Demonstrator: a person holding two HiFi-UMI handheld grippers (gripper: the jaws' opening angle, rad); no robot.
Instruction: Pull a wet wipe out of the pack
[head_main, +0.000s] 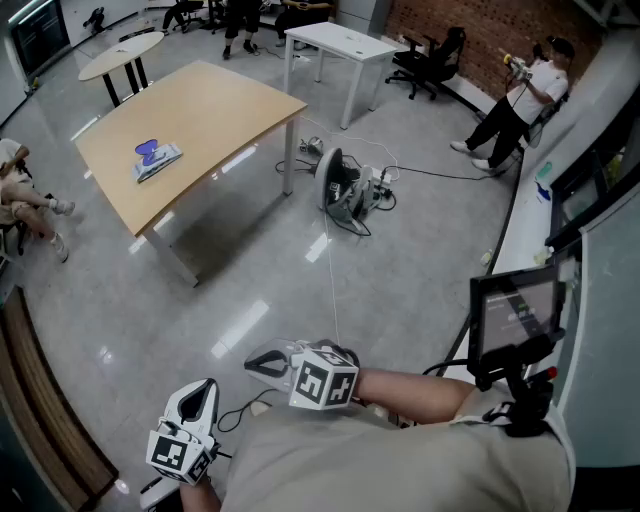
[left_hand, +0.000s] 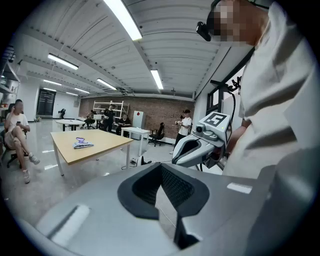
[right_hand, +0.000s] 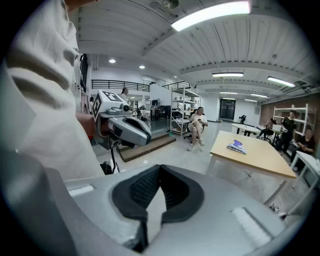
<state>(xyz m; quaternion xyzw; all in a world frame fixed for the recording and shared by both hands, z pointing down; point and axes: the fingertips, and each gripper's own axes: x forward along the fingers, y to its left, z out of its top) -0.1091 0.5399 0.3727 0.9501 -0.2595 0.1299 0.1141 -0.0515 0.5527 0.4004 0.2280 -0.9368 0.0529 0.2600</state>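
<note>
Hand-held left gripper (head_main: 203, 388) and right gripper (head_main: 259, 365) had their jaws pressed together on nothing.
From them, the wet wipe pack (head_main: 157, 160) lay at about eleven o'clock, well apart, flat on the wooden table (head_main: 222, 108).

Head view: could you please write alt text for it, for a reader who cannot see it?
Seen from above, a person holds the left gripper and the right gripper close to the body over a grey floor. The wet wipe pack lies on a light wooden table across the room, at upper left, well out of reach.
</note>
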